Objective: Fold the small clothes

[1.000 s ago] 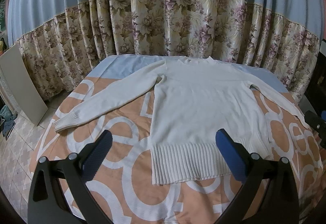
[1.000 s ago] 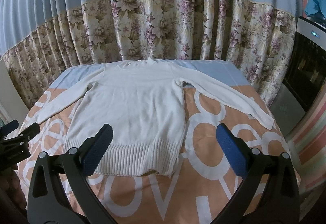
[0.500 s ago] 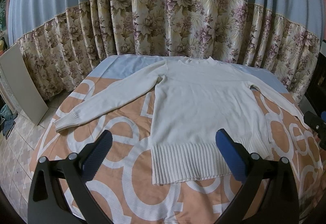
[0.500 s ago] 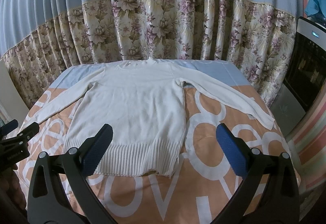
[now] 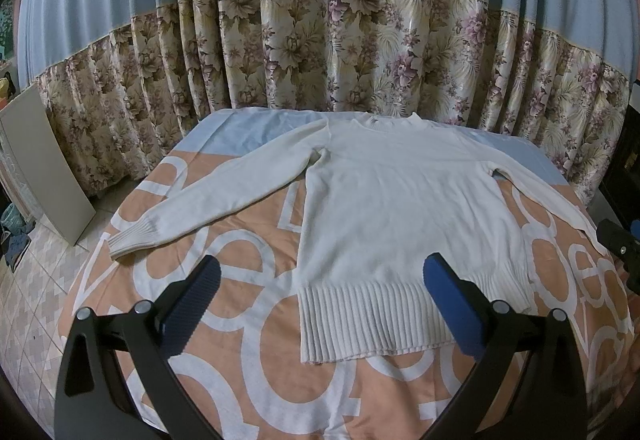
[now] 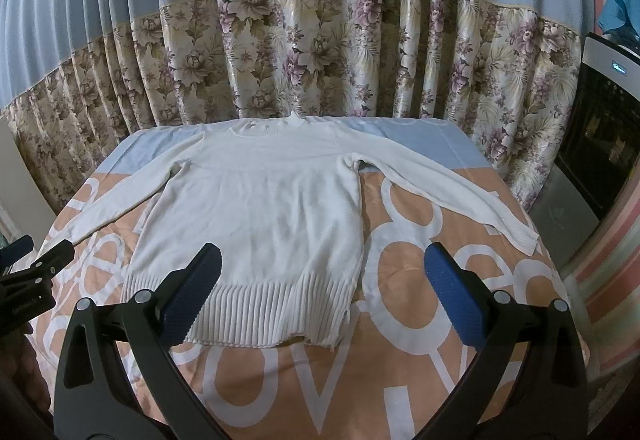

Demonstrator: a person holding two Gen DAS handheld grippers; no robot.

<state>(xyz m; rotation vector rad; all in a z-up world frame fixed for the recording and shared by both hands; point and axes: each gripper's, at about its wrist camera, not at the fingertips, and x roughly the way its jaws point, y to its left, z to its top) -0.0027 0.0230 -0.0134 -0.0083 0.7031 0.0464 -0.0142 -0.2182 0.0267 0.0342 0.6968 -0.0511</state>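
Note:
A white long-sleeved sweater (image 5: 400,216) (image 6: 260,216) lies flat and spread out on the table, neck at the far end, ribbed hem toward me, both sleeves stretched outward. My left gripper (image 5: 320,280) hovers open above the hem's left half, holding nothing. Over the hem's right corner my right gripper (image 6: 322,280) also stands open and empty. The left sleeve cuff (image 5: 134,236) rests near the table's left edge; the right sleeve cuff (image 6: 520,236) reaches the right edge.
The table wears an orange cloth with white letters (image 5: 240,360) and a blue far strip (image 6: 420,136). Floral curtains (image 5: 360,52) hang right behind it. A pale board (image 5: 44,168) leans at left on the tiled floor; a dark appliance (image 6: 604,128) stands at right.

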